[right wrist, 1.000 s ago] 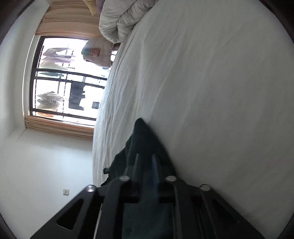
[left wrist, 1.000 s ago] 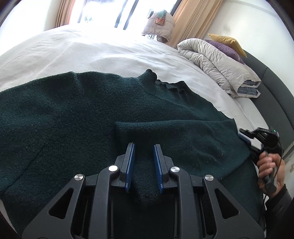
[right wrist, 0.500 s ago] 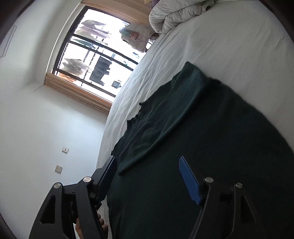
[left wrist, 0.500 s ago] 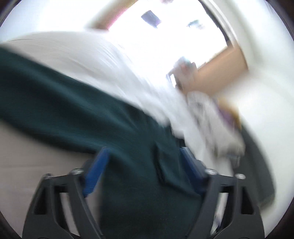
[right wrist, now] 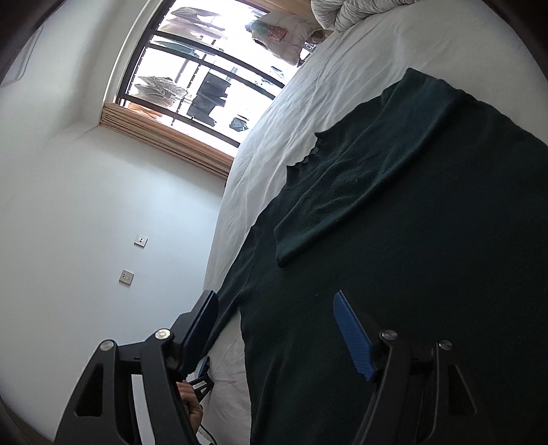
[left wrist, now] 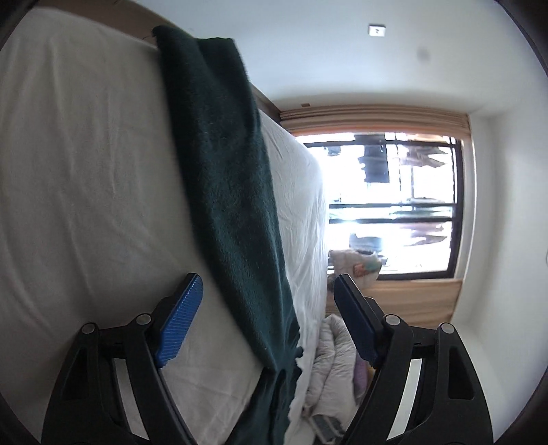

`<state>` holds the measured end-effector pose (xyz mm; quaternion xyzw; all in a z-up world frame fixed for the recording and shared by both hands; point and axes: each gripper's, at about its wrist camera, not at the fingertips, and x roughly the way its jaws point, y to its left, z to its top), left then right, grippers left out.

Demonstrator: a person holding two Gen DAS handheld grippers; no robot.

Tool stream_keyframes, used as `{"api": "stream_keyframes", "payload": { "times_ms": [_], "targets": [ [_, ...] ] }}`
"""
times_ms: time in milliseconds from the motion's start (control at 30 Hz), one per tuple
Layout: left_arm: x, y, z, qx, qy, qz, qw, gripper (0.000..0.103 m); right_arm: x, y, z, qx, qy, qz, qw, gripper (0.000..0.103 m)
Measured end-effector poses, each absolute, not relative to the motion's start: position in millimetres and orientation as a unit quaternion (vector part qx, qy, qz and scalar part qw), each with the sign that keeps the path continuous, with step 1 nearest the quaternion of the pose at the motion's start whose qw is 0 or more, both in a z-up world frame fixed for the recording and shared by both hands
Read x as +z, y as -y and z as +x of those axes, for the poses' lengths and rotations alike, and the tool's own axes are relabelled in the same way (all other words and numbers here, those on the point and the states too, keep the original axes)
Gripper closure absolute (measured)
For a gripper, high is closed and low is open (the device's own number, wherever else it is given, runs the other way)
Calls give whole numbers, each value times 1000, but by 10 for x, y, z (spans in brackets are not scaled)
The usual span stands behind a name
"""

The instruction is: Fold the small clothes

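A dark green knit sweater lies spread on the white bed, with one sleeve folded across its body. In the left wrist view the camera is rolled sideways and the sweater shows as a long dark strip on the bed sheet. My left gripper is open and empty, its blue pads either side of the sweater's edge. My right gripper is open and empty, just above the sweater's lower part.
A window with tan curtains is beyond the bed. A grey duvet and pillows are piled at the bed's head, also visible in the left wrist view. White wall with sockets lies left.
Both grippers have opened and let go of the sweater. The left gripper has swung and rolled sideways, away from the folded sleeve. The right gripper has pulled back over the sweater.
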<state>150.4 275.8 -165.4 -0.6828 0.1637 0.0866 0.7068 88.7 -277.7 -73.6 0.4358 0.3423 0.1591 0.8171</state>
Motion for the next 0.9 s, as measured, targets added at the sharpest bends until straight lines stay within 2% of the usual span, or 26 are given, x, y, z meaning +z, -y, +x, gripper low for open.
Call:
{"api": "stream_keyframes", "payload": {
  "times_ms": [67, 200, 267, 367, 500, 567, 600, 767, 900],
  "targets": [
    [-1742, -2850, 1566, 89, -154, -706, 686, 40, -699, 2735, 879, 162, -344, 435, 816, 30],
    [-1887, -3112, 1571, 84, -133, -748, 644, 50, -658, 2684, 830, 164, -340, 434, 818, 31],
    [-1967, -3171, 1576, 85, -124, -765, 626, 63, -657, 2675, 820, 164, -340, 434, 818, 31],
    [-2026, -3277, 1595, 86, -108, -778, 613, 70, -651, 2654, 840, 169, -341, 430, 818, 32],
    [-2001, -3258, 1619, 94, -107, -765, 628, 72, -667, 2665, 848, 171, -342, 432, 817, 34],
    [-1989, -3293, 1616, 106, -112, -758, 634, 90, -694, 2681, 853, 171, -343, 435, 815, 36],
    [-1995, -3329, 1594, 117, -110, -757, 634, 95, -704, 2697, 852, 171, -342, 436, 815, 37],
    [-1818, -3572, 1502, 156, -113, -720, 667, 99, -799, 2868, 836, 163, -334, 454, 810, 41],
    [-1566, -3467, 1578, 184, -127, -669, 708, 99, -912, 3089, 780, 150, -325, 474, 805, 44]
  ]
}}
